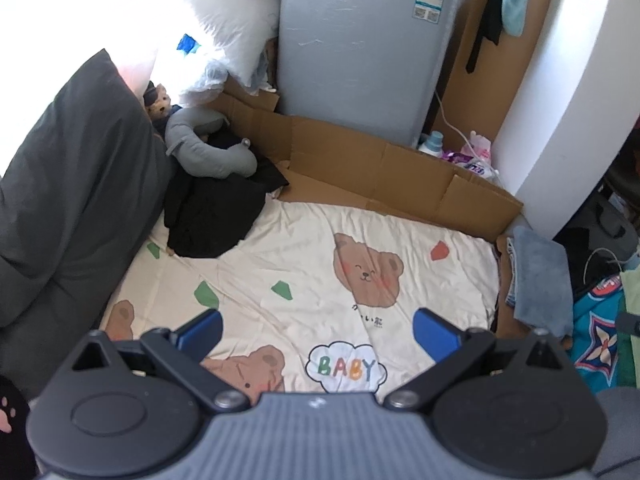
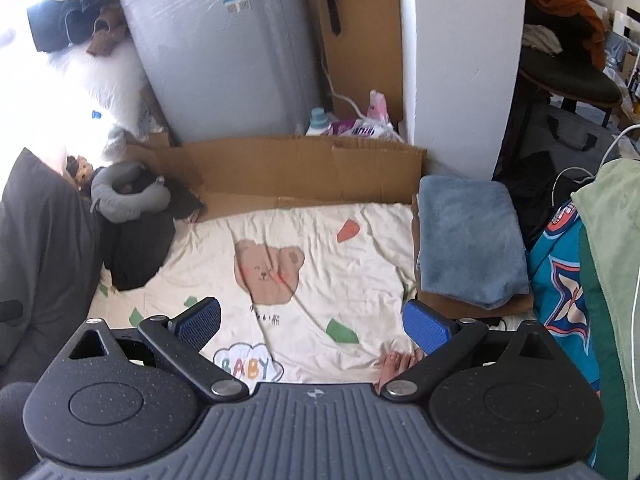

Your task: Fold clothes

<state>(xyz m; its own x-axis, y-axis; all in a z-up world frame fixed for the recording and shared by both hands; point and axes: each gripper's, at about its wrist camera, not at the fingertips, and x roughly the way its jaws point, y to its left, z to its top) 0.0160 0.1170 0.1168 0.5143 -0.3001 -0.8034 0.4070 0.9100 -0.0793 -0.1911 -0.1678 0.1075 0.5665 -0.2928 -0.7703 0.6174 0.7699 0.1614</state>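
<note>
A black garment point(image 1: 218, 216) point(image 2: 138, 250) lies crumpled at the far left of the cream bear-print bedsheet point(image 1: 304, 268) point(image 2: 320, 264). A folded blue-grey towel point(image 1: 540, 280) point(image 2: 470, 240) rests on cardboard at the sheet's right edge. My left gripper point(image 1: 318, 334) hovers open above the near part of the sheet, over the "BABY" print, with nothing between its blue pads. My right gripper point(image 2: 312, 326) is also open and empty, low over the sheet just left of the towel. A bare foot point(image 2: 396, 364) shows under its right finger.
Flattened cardboard point(image 1: 360, 160) point(image 2: 280, 168) lines the far edge of the sheet, before a grey appliance point(image 1: 360, 48) point(image 2: 224, 52). A dark pillow point(image 1: 76, 184) and a grey neck pillow point(image 1: 208, 148) point(image 2: 128, 196) sit left. Teal and green fabrics point(image 2: 592, 280) lie right.
</note>
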